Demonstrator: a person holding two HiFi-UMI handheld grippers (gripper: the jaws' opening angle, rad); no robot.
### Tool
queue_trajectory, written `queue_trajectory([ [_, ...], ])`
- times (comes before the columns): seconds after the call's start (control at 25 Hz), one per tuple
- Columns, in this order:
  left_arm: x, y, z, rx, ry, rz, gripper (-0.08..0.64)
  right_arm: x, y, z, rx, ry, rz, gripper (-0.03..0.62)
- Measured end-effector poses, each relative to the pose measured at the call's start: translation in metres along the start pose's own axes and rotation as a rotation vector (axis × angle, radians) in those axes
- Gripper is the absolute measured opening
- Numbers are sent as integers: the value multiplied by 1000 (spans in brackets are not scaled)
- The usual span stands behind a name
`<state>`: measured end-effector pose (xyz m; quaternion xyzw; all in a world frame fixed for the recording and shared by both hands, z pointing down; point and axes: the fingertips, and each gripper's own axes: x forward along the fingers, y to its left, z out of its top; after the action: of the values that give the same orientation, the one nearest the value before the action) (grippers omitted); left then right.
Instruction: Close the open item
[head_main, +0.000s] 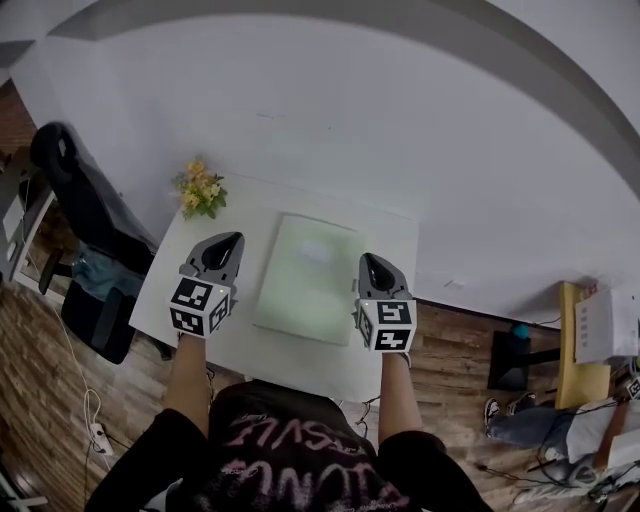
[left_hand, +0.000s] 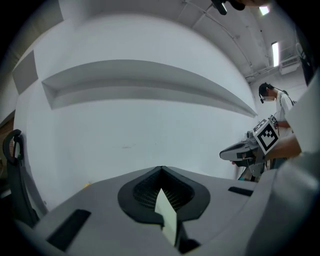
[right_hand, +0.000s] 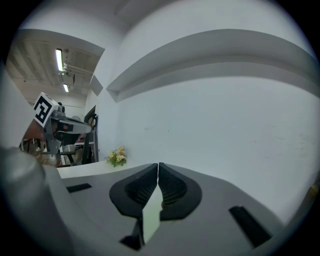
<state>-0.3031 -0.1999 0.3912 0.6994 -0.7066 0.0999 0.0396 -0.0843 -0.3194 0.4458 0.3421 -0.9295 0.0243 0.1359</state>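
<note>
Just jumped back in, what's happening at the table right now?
A person holds a gripper in each hand over a white table. The left gripper and right gripper hang on either side of a pale green flat item lying mid-table, and neither appears to touch it. Both pairs of jaws are shut with nothing between them. Yellow flowers sit at the far left corner.

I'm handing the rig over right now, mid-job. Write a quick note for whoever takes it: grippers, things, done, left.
Left gripper: shut, empty, over the white table, left of the pale green flat item.
Right gripper: shut, empty, right of that item.
Item: lies flat mid-table, neither gripper on it. Flowers at the far left corner.
Done: cannot tell; the item shows as one flat panel.
Left: check whether it is open, then close it.
</note>
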Motion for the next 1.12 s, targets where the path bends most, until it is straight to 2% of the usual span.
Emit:
queue_trajectory([
  [0.4,-23,15,31,-7,-66,86,14,-8,1,26,-33,-48,14,23],
  [1.12,-15,-9,33,34,-57,88,14,-15,-17,33,-66,-64,23,23],
])
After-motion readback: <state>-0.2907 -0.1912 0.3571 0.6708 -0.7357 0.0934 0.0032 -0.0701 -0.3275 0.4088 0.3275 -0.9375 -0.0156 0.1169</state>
